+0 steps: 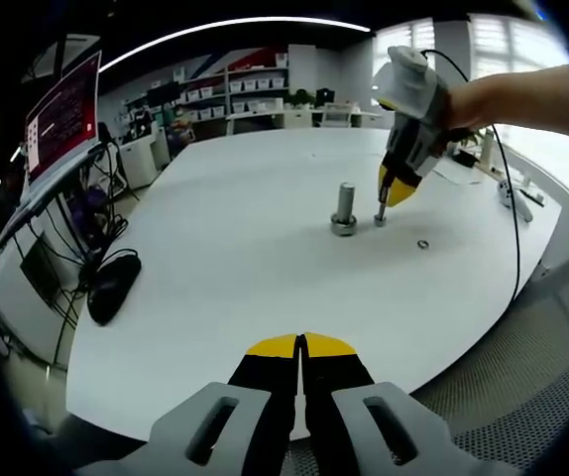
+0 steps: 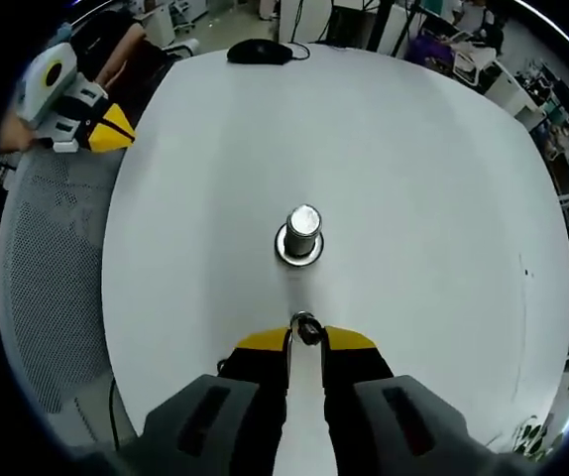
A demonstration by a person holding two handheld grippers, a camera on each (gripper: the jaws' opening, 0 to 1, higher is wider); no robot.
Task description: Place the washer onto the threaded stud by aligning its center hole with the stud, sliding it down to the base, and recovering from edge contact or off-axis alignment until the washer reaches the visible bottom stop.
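The white surface (image 2: pixel 413 178) carried the threaded stud (image 2: pixel 301 236) upright near its middle. The left hand-held gripper (image 1: pixel 302 342) hung over the near edge, jaws clenched on nothing. The right hand-held gripper (image 2: pixel 306 335) grasped the washer (image 2: pixel 306 328) just beside the stud's base. A second small ring (image 1: pixel 423 243) lay nearby, apart.

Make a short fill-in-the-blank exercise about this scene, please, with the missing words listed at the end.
1. The right gripper is shut on a small metal ____.
2. The threaded stud stands ____ on the white table.
3. The left gripper has its jaws ____ and holds nothing.
4. A spare ring lies on the ____, apart from the stud.

Missing words: washer; upright; shut; table
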